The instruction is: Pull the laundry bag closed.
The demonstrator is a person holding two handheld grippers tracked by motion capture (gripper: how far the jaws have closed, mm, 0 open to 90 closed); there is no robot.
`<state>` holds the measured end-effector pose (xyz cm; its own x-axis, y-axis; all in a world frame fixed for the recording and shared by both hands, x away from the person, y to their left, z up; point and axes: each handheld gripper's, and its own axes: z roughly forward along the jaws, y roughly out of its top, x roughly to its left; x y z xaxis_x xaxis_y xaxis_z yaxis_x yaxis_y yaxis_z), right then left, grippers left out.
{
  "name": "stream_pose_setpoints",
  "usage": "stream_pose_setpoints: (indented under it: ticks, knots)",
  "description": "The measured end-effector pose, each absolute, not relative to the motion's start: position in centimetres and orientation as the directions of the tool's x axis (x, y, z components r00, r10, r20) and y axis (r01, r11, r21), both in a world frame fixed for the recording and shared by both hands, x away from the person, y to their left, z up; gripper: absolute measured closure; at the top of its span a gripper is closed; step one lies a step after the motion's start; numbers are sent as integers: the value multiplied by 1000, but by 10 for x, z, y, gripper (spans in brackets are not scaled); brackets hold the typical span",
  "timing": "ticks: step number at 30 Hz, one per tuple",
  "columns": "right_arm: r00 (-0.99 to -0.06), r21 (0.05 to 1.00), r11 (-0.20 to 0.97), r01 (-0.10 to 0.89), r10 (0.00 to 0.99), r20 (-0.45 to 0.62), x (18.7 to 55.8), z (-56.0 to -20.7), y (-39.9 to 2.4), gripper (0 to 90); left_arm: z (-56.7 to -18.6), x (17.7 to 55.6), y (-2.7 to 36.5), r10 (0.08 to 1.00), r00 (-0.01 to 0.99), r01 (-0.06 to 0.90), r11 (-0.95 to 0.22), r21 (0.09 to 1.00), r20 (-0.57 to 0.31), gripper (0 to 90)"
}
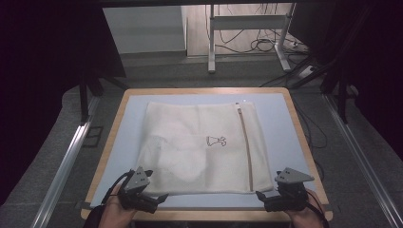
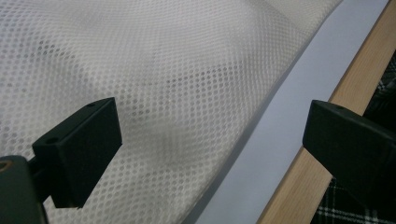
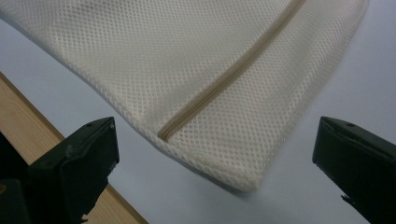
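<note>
Cream mesh bag (image 1: 199,147) lies flat at the centre of the high view on a pale blue table (image 1: 275,102), the left gripper (image 1: 151,198) at lower left and the right gripper (image 1: 263,196) at lower right, both just off its near edge. In the left gripper view, jaws stand wide over the mesh. In the right gripper view, wide jaws flank the bag's corner and zip (image 3: 224,77).

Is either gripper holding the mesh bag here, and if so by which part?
Nothing is held. The left gripper and right gripper are both open at the near corners of the mesh bag, jaws apart with no fabric clamped.
</note>
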<state>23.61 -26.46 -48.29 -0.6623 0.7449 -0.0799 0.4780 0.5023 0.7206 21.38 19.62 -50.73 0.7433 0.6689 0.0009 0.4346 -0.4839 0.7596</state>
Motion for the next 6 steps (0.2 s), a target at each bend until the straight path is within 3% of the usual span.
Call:
stream_pose_setpoints:
  ticks: [6]
  knots:
    - [-669, 707, 516, 483, 739, -83, 235, -487, -266, 4, -508, 215, 198, 677, 736, 444, -484, 754, 1, 38]
